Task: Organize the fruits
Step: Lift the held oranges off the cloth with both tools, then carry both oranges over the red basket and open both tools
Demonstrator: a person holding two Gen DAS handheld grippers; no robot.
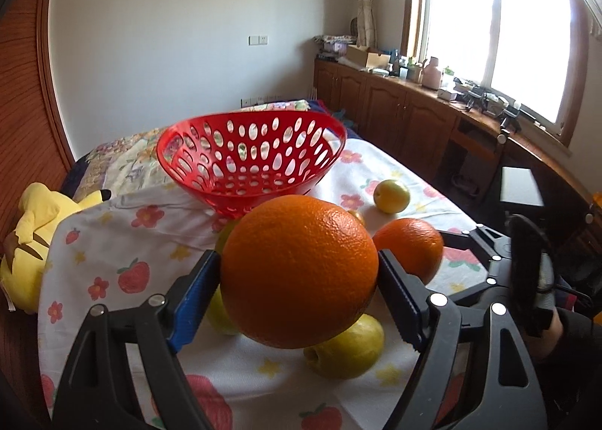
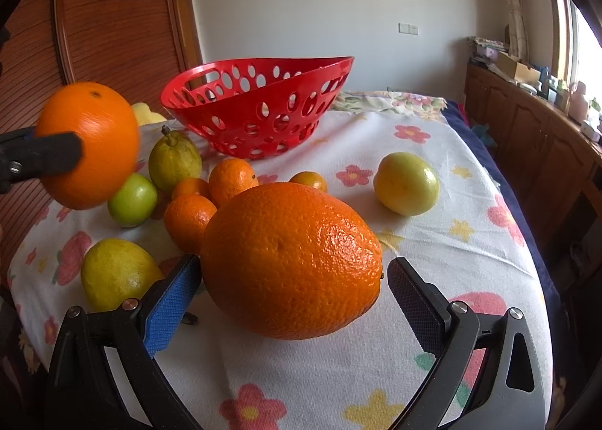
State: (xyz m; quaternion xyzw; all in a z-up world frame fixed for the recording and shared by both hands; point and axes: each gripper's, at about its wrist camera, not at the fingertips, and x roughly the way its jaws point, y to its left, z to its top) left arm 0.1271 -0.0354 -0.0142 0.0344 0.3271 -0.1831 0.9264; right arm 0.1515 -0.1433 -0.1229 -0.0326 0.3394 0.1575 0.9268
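Item: orange point(image 1: 299, 272), large, clamped between both pads of my left hand-held gripper point(image 1: 299, 279) and lifted clear of the cloth; it sits short of the red basket point(image 1: 248, 163) and lower than its rim.

Item: second orange point(image 2: 293, 260), large, lying on the flowered cloth point(image 2: 432, 242) on the near side of the basket. My right hand-held gripper point(image 2: 293, 302) straddles it with jaws apart; a gap shows at the black pad, and I cannot tell whether the blue pad touches.

Item: loose fruit left of the basket's near side: a pear point(image 2: 174, 161), a green apple point(image 2: 132, 198), several small oranges point(image 2: 190, 221), a yellow-green fruit point(image 2: 116, 272). One yellow fruit point(image 2: 408, 183) lies apart, to the right of the basket.

Item: basket, empty, tipped with its far-right rim raised.

Risk: the held orange is round and gripped only at its sides; I judge a quick swing could roll it out onto the cluster. The tilted basket may rock when fruit lands.

Pose: both hand-held grippers angle downward, the left raised, the right low over the cloth.
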